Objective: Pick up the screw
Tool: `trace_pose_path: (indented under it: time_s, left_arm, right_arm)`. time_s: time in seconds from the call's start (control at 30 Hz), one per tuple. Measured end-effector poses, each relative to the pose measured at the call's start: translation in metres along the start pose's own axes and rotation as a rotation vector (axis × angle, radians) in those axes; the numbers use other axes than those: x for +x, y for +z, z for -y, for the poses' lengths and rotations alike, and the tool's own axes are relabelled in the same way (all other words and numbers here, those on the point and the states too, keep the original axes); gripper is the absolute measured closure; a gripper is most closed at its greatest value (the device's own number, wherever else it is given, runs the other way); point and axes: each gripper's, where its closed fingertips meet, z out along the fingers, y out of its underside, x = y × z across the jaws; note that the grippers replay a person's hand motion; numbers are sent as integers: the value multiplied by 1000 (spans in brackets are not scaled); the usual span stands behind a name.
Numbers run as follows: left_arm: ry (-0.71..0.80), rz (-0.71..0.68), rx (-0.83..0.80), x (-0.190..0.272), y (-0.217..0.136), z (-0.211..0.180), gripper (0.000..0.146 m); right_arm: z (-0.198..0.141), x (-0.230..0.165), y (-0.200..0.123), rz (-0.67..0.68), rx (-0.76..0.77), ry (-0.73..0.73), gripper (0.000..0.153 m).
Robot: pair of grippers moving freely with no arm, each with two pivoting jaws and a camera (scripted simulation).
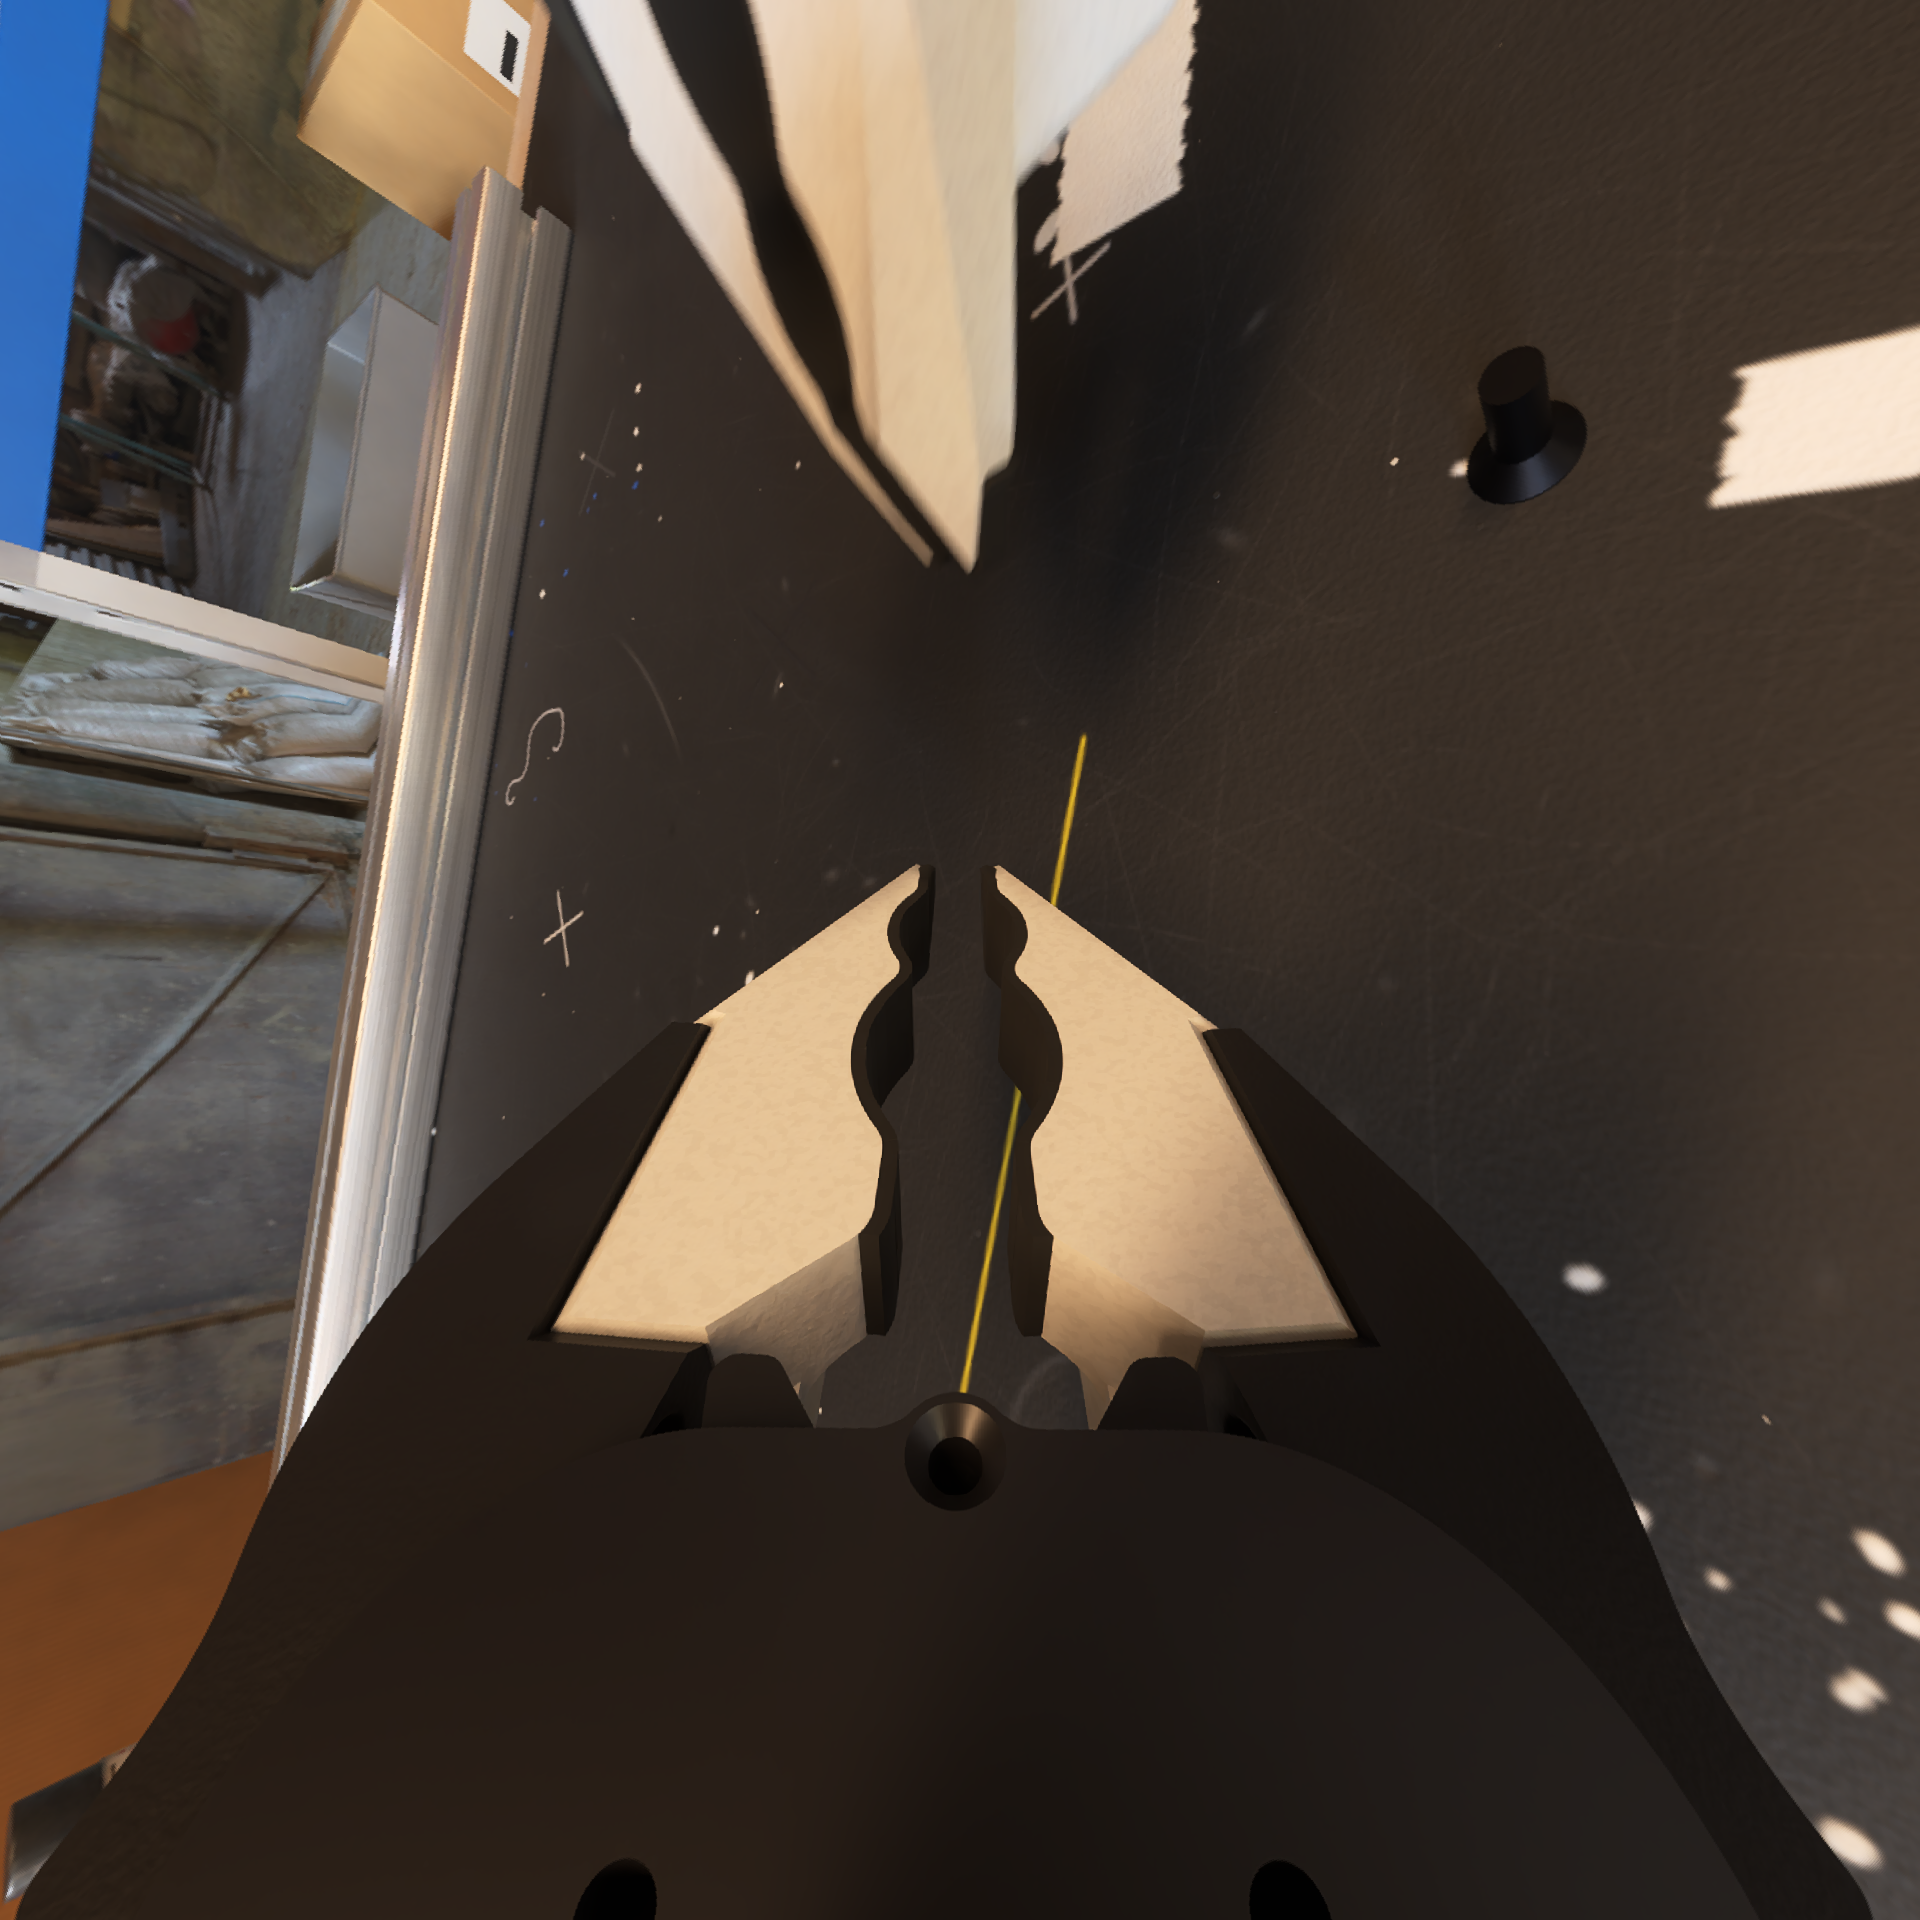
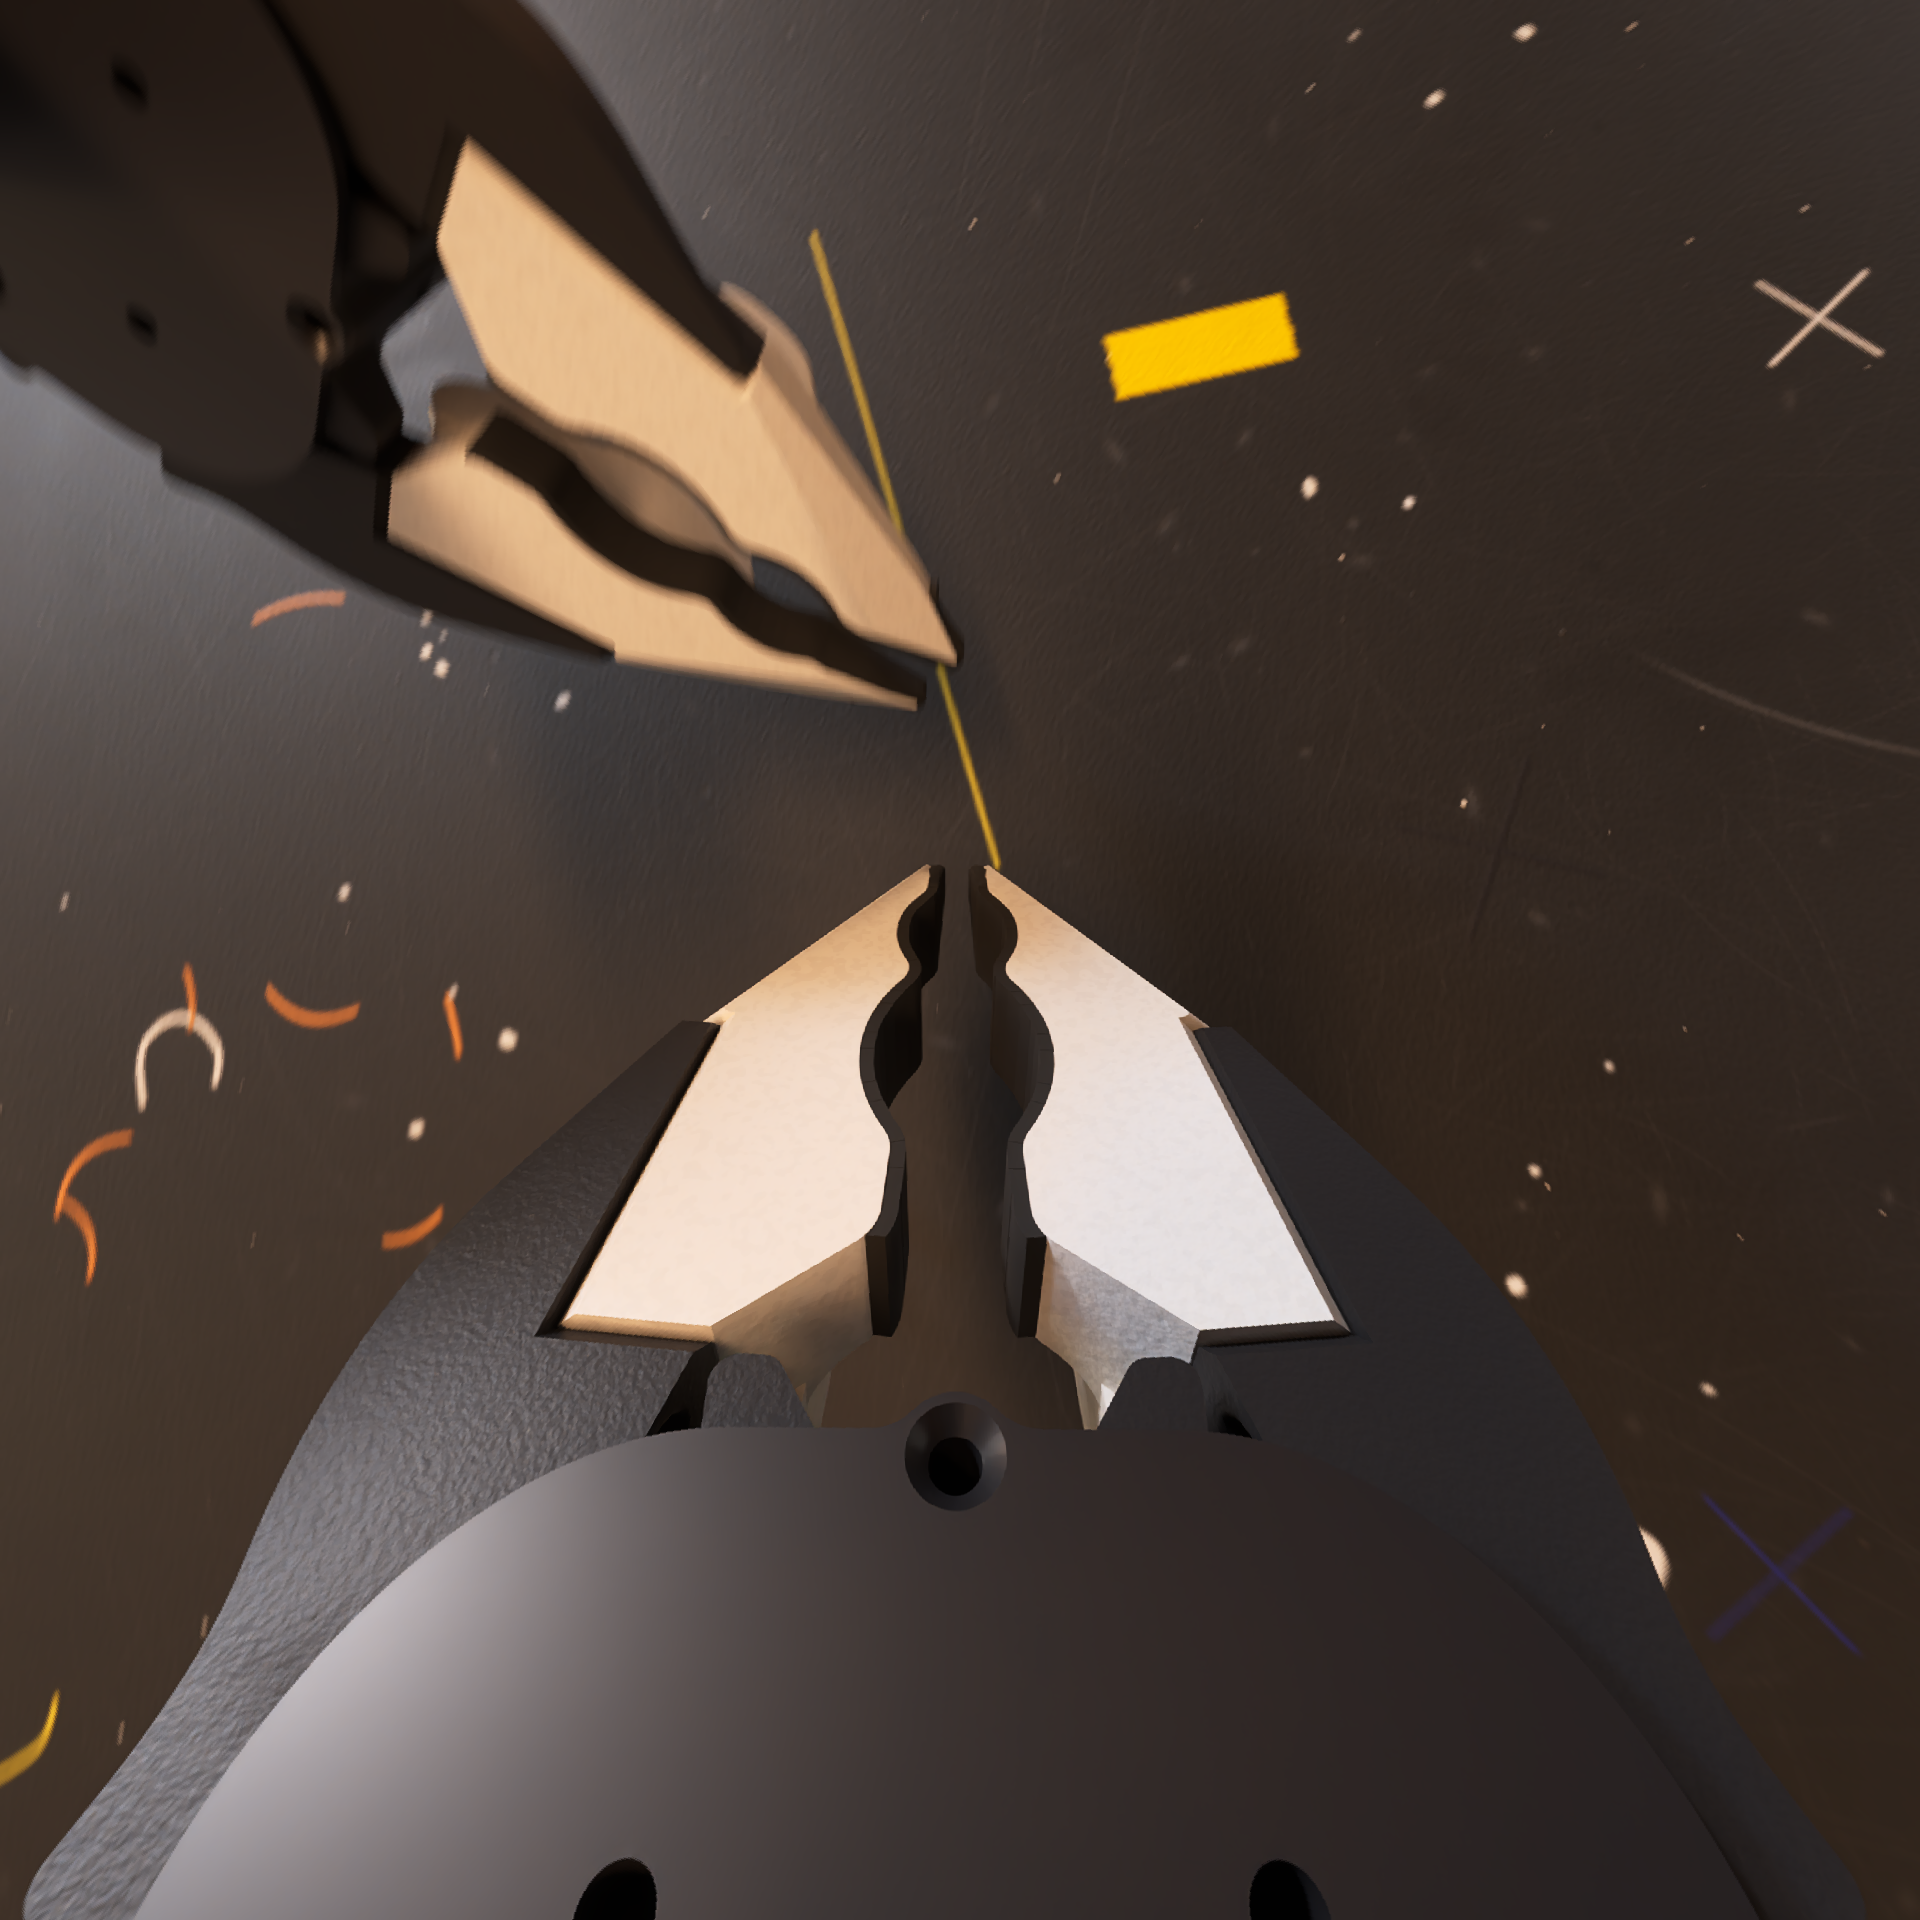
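The screw [image 1: 1522, 431] is small and black with a wide flat head. It stands head-down on the dark tabletop [image 1: 1351, 935], far to the upper right in the left wrist view. My left gripper [image 1: 958, 878] is shut and empty, well to the left of the screw and nearer to me. My right gripper [image 1: 971, 551] reaches in from the top of that view, left of the screw. In the right wrist view my right gripper [image 2: 958, 873] is shut and empty, and the left gripper [image 2: 935, 675] shows just ahead. The screw is not in that view.
A thin yellow line [image 1: 1070, 810] runs across the tabletop under both grippers [image 2: 961, 748]. A yellow strip [image 2: 1200, 343] and chalk crosses mark the surface. An aluminium rail [image 1: 457, 727] edges the table at the left, with a cardboard box [image 1: 416, 104] beyond it.
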Motion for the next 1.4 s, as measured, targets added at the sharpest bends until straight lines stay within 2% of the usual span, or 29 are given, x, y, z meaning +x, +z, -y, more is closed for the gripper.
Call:
trace_pose_path:
  time_s: [0.2, 0.27, 0.33, 0.5, 0.57, 0.8, 0.93, 1.0, 1.07, 1.13, 1.23, 1.4]
  left_arm:
    - [28, -28, -21, 8, -7, -7, 134]
    - [12, -22, -21, 5, -5, -8, 132]
    - [-4, -22, -14, 2, -2, -6, 129]
    - [-22, -22, -91, 1, 14, -7, 120]
    - [-34, -38, -129, 3, 20, -9, 121]
    - [-92, -82, -197, 4, 29, -17, 146]
    - [-87, -91, -217, 8, 24, -18, 146]
    - [-91, -153, -206, 16, 17, -14, 146]
    - [-111, -126, -167, 9, 15, -6, 141]
    - [-124, -80, -162, -1, 21, -3, 136]
    - [-150, -80, -210, -4, 37, -8, 131]
    - [-220, -146, -227, -1, 39, -12, 142]
  right_arm:
    - [-45, -17, -15, 30, -162, -150, 139]
    - [-59, -19, -16, 0, -209, -177, 138]
    - [-66, -26, -14, 17, -212, -200, 139]
    - [-70, -45, -1, 93, -205, -199, 141]
    - [-71, -48, 6, 96, -214, -208, 143]
    - [-74, -49, 10, 88, -228, -198, 145]
    - [-75, -47, 8, 87, -229, -187, 145]
    - [-72, -46, 5, 90, -210, -172, 145]
    - [-69, -44, 0, 96, -184, -161, 145]
    - [-68, -43, -3, 94, -175, -153, 145]
    - [-71, -41, -2, 91, -183, -153, 145]
    - [-70, -33, -6, 68, -161, -126, 145]
